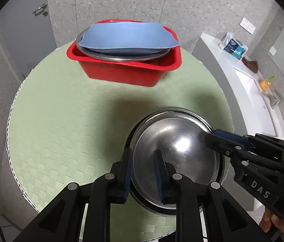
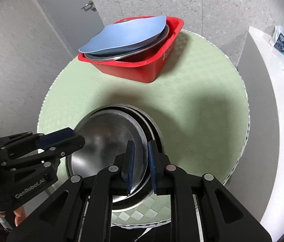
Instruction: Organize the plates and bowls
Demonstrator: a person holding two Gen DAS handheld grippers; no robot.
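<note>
While both grippers clamp the steel plate (image 1: 174, 151), it sits on a bowl (image 2: 156, 133) at the table's (image 1: 61, 121) near edge. Left gripper (image 1: 143, 173) pinches its left rim, right gripper (image 2: 141, 165) the opposite rim. Only the right view shows the tub's (image 2: 152, 68) embossed side; blue plate (image 1: 128, 36) on top.

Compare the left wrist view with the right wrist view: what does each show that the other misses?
Only the left wrist view shows an orange item by the sink on the white counter.

Only the right wrist view shows embossed lettering on the end wall of the red tub.

Both show the blue plate atop the tub, the green mat, and the left gripper and right gripper each pinching the steel plate rim.
</note>
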